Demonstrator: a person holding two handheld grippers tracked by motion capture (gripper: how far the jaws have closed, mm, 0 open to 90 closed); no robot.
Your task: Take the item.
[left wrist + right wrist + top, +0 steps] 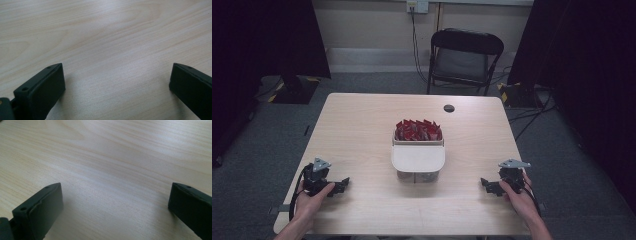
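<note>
Resting low on the table (362,150), left gripper (343,183) and right gripper (484,184), jaws wide.

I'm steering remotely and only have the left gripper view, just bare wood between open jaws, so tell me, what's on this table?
Observer: A clear container stands mid-table, its far half packed with red packets.
Operator: Is it covered?
Observer: A pale lid lies over its near half; the packets sit uncovered.
Operator: Where is my left gripper relative to it?
Observer: The left gripper sits near the table's front edge, left of the container, apart from it.
Operator: And the other one?
Observer: The right gripper mirrors it on the right, jaws open over bare wood.
</note>
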